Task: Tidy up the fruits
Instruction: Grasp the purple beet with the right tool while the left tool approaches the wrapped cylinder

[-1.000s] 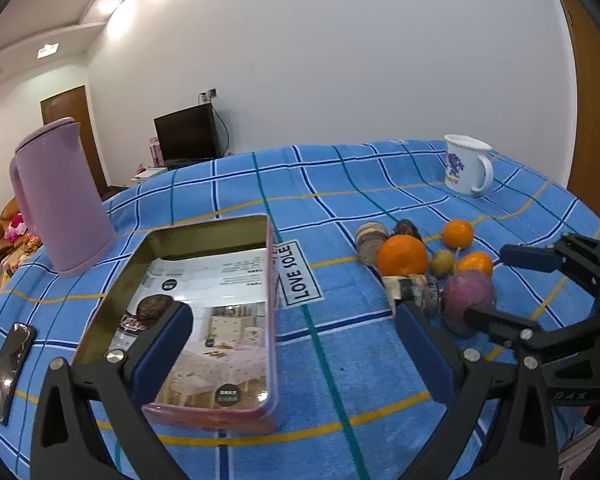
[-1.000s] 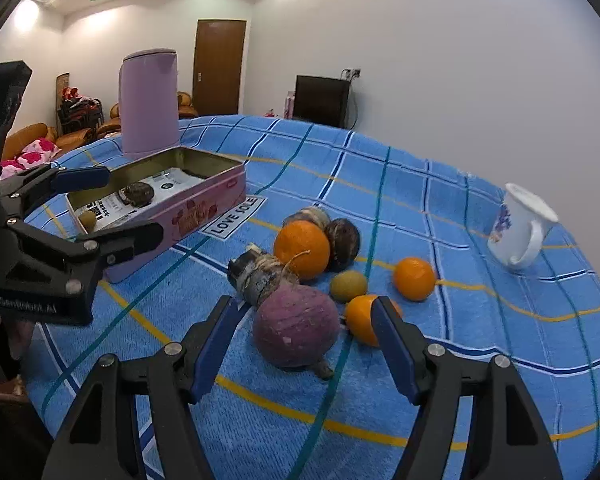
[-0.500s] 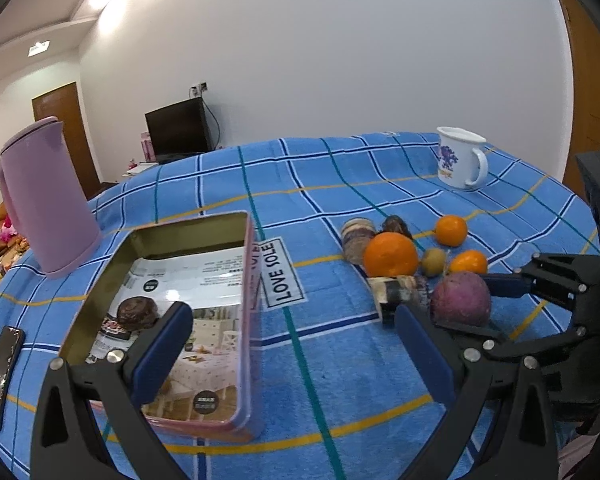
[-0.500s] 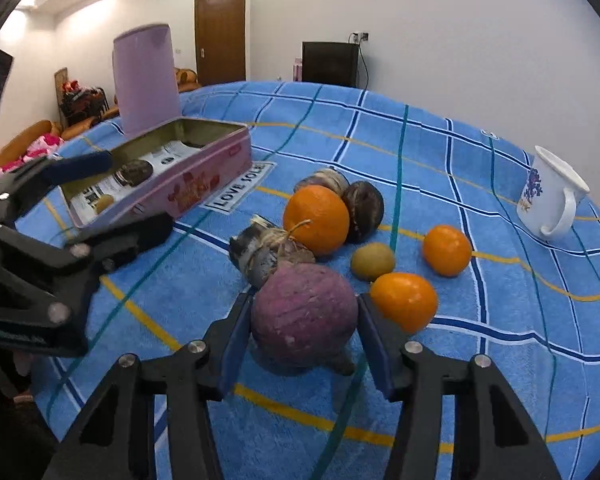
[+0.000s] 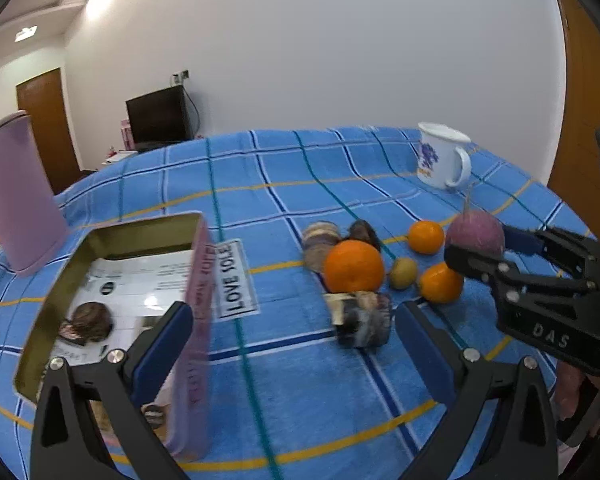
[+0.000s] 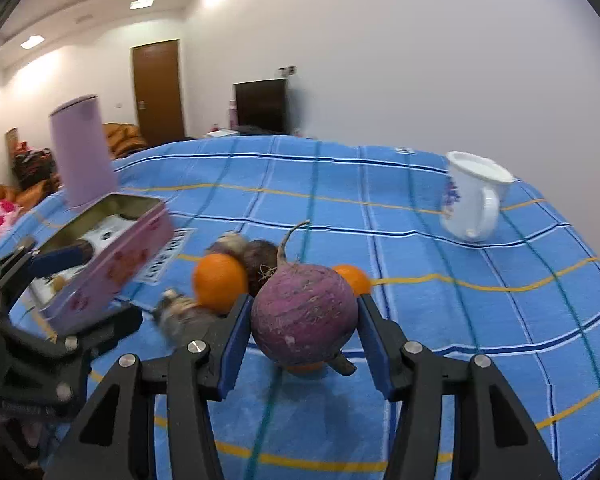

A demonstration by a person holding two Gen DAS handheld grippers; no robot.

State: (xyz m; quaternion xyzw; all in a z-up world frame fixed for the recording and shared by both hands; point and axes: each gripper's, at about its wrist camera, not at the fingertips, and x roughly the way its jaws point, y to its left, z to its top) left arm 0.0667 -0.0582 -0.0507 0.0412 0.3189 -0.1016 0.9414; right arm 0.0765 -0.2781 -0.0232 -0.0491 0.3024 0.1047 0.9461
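A white-walled room with a brown door frames a bench under a blue checked cloth, its far edge curving away below a dark screen. The right gripper has its jaws clenched on a purple root vegetable, lifted clear of the cloth with its thin tail up, above the cluster of fruit. In the left wrist view that vegetable hangs beside a small orange and over another; a large orange, a kiwi and several dark brownish pieces, too blurred to name, lie just beside them. The left gripper has its jaws released and wide, holding nothing, low over bare cloth between the fruit and a pink tin. The open tin sits near the bench's left side, a lilac jug behind it. A white mug stands well apart at the far right, with open cloth around it.
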